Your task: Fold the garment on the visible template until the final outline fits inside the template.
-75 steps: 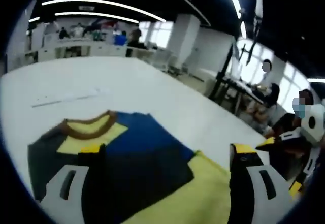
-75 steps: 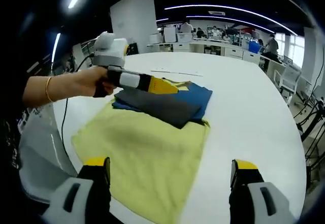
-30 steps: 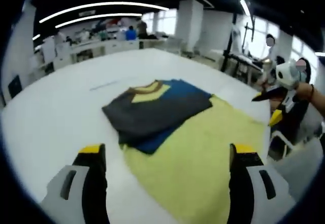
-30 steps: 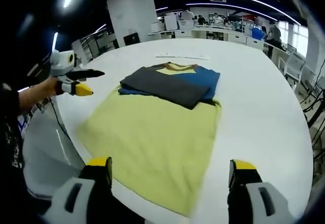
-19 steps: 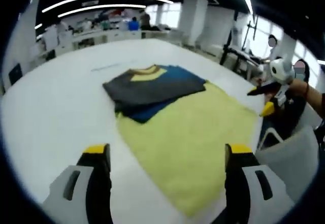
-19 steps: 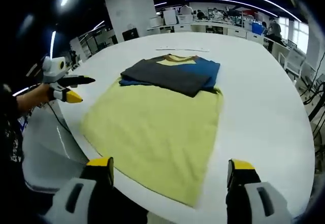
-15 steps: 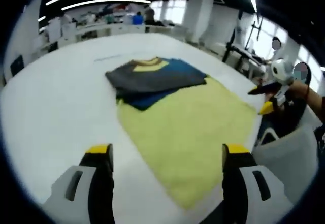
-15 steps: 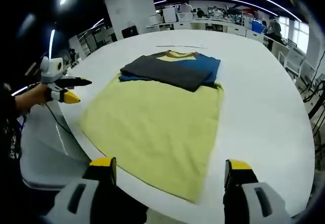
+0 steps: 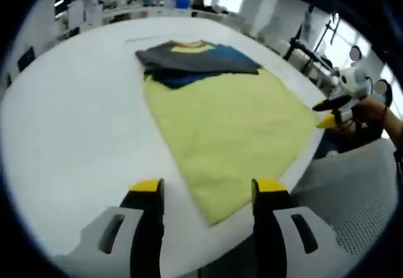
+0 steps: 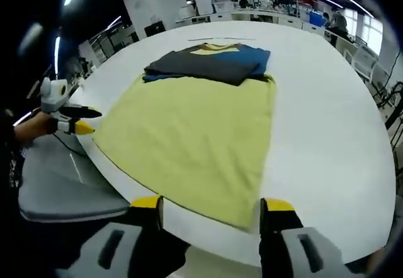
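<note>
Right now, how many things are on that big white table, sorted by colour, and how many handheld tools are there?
Yellow cloth: 1
Grey, blue and yellow folded garment: 1
Handheld tools, left tool and right tool: 2
Total: 4

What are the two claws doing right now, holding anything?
Left claw: open, holding nothing.
Right claw: open, holding nothing.
</note>
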`<action>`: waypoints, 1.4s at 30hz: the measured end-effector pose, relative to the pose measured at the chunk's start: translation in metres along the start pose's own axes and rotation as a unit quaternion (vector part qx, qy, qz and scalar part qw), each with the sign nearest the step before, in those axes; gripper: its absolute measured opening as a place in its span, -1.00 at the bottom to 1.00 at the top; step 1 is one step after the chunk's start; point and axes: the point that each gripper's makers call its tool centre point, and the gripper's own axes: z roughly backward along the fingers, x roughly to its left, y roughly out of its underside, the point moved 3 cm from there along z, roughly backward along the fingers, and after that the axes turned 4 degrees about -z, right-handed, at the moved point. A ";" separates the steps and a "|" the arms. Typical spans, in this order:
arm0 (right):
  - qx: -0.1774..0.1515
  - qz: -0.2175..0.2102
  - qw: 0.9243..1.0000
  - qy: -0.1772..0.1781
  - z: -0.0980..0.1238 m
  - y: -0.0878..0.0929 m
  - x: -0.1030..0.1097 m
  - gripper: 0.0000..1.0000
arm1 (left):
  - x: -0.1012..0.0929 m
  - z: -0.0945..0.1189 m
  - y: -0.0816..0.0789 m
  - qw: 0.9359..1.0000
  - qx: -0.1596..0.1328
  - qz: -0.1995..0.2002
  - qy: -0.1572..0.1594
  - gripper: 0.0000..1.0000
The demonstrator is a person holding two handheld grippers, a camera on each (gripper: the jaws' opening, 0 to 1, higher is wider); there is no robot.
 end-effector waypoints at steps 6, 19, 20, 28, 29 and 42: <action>-0.006 0.002 1.000 0.014 0.000 0.000 -0.004 0.05 | 0.002 0.001 0.011 0.999 0.023 -0.012 -0.034 -0.33; -0.015 -0.020 0.999 0.048 0.002 0.002 -0.022 -0.64 | 0.002 0.005 0.020 0.997 0.036 0.044 -0.049 -0.79; -0.014 -0.020 0.998 0.051 0.002 0.002 -0.024 -0.70 | 0.001 0.005 0.020 0.997 0.039 0.046 -0.047 -0.82; -0.017 -0.028 0.998 0.055 0.002 0.002 -0.027 -0.97 | 0.003 0.006 0.022 0.996 0.052 0.050 -0.045 -0.96; -0.018 -0.028 0.998 0.054 0.002 0.001 -0.027 -0.99 | 0.003 0.006 0.022 0.996 0.053 0.051 -0.045 -0.97; -0.016 -0.026 0.999 0.041 0.005 0.003 -0.022 -1.00 | 0.001 0.014 0.020 0.997 0.061 0.001 -0.041 -1.00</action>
